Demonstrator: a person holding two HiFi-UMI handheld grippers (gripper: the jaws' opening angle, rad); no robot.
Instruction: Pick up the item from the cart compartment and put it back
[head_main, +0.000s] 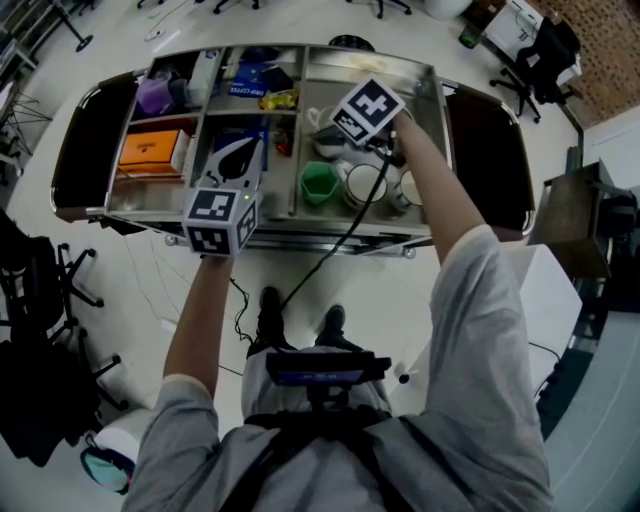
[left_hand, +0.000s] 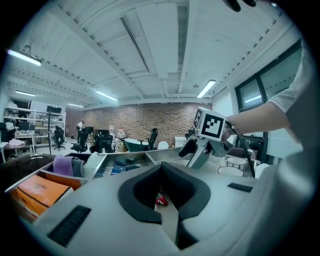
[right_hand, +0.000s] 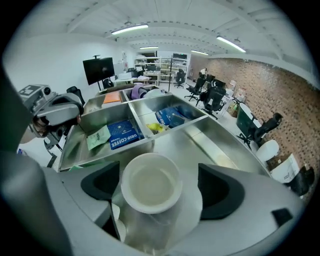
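Cup (right_hand: 150, 182): standing in cart (head_main: 270, 46) right compartment, between right tool (right_hand: 160, 190) jaws, pads not touching; tool gaping wide. Probably releasing: be withdrawing straight up, avoiding neighbouring cups (head_main: 365, 185). Left tool (left_hand: 162, 189): closed, empty, hovering at cart front.

A steel cart (head_main: 300, 47) spans the upper frame. The left gripper (head_main: 237, 165) hovers over its middle compartment. The right gripper (head_main: 360, 125), upper centre, hangs above white cups (head_main: 365, 185) beside a green cup (head_main: 318, 183).

Cart (right_hand: 220, 145): brushed metal, dull sheen. White bowl (right_hand: 150, 184): smooth, glossy, possibly plastic. Green cup (head_main: 318, 183): matt plastic.
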